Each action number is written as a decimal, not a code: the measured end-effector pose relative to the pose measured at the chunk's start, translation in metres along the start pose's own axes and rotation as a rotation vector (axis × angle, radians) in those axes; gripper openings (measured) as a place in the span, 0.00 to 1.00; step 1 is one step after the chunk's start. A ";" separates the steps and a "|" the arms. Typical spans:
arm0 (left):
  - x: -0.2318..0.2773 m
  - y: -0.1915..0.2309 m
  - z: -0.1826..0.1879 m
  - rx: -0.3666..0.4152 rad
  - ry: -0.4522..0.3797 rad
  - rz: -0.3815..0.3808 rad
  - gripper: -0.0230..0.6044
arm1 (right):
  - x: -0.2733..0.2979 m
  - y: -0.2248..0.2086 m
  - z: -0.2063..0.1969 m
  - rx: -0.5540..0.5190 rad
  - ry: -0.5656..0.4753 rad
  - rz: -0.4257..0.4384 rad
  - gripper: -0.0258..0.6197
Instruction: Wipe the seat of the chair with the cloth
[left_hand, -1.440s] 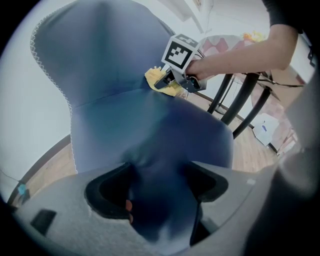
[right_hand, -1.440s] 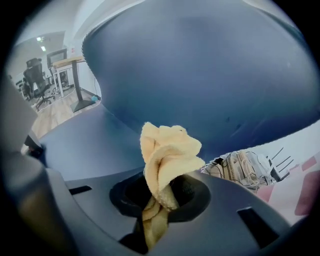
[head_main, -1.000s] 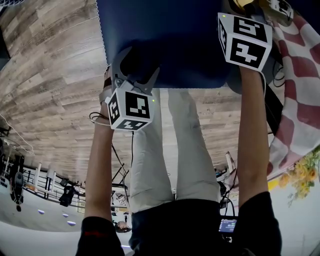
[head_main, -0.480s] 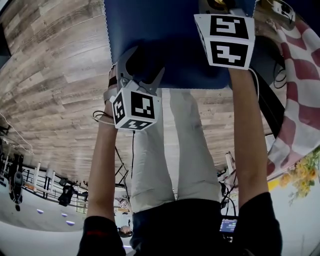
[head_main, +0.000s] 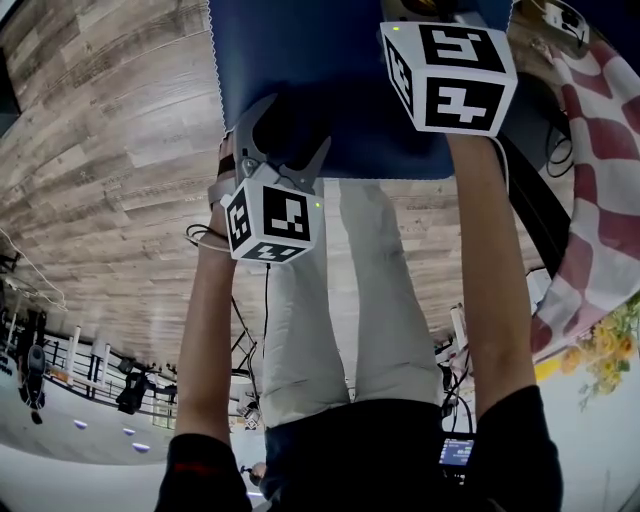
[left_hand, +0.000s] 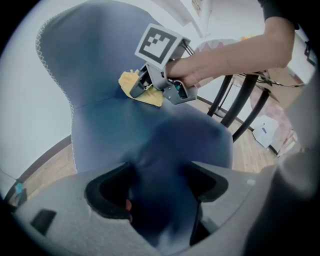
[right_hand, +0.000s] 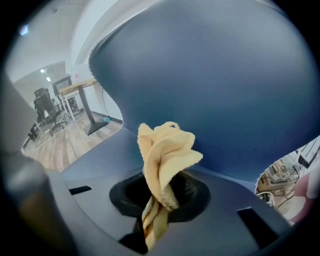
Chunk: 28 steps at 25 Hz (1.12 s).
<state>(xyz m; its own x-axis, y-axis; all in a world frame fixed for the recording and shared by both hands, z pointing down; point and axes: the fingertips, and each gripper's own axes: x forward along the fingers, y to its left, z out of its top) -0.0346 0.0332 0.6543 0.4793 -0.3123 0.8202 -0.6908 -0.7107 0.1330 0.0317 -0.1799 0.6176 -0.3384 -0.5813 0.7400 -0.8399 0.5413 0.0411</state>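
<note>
Both your arms stretch fwd. L gripper (head_main: 273, 145) clamped on seat (head_main: 340, 90) edge; R gripper (right_hand: 158, 202) pinching yellow cloth (right_hand: 166, 150), pressed to seat.

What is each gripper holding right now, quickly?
Left gripper: closed on the edge of the chair seat.
Right gripper: closed on the yellow cloth.

1. Seat (left_hand: 125, 135): dark blue upholstery, smooth, with zigzag stitching along its edge.
2. Cloth (right_hand: 165, 150): yellow terry, bunched and twisted, pinched in the right tongs (right_hand: 157, 202), resting at the seat's rear crease.
</note>
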 end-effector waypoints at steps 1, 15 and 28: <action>0.000 -0.001 0.001 -0.001 -0.002 -0.001 0.59 | 0.001 0.003 0.002 -0.009 -0.004 -0.001 0.13; 0.000 0.001 0.000 0.000 -0.008 0.002 0.59 | 0.011 0.039 0.018 -0.033 -0.037 0.076 0.13; -0.001 0.001 0.000 -0.002 -0.013 0.005 0.59 | 0.019 0.090 0.031 -0.089 -0.044 0.205 0.13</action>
<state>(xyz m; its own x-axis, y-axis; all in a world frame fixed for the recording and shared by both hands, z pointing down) -0.0356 0.0324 0.6539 0.4825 -0.3238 0.8138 -0.6942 -0.7079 0.1299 -0.0632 -0.1613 0.6148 -0.5177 -0.4790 0.7089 -0.7117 0.7010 -0.0462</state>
